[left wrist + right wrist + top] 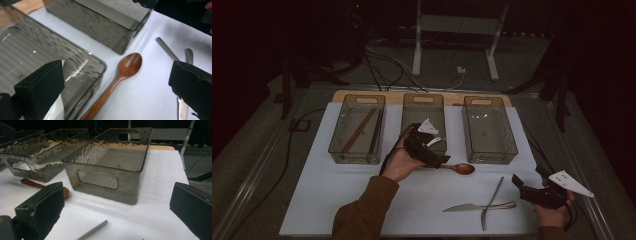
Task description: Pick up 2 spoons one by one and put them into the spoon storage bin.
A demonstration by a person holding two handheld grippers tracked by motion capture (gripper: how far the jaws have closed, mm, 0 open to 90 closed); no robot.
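From the high view, the left hand-held gripper [438, 161] hovers at the near end of the middle bin [423, 121], right over the handle of the wooden spoon [460, 169], which lies flat on the white bench [337, 195] just in front of that bin. The right hand-held gripper [518, 183] sits low at the bench's near right corner, close to a knife [472, 206] and a fork [491, 201] that lie crossed on the bench. The left bin [358, 128] holds chopsticks [360, 129]; the right bin [488, 128] stands beside the middle one. In the left gripper view, the left hand-held gripper [117, 85] is released, its jaws spread wide with the wooden spoon [117, 80] between them but untouched, the bowl pointing away and the handle running beside the bin's corner. In the right gripper view, the right hand-held gripper [117, 207] is likewise released and grasps nothing; the right bin [112, 162] stands ahead, and the spoon's bowl [65, 192] peeks out behind the left jaw.
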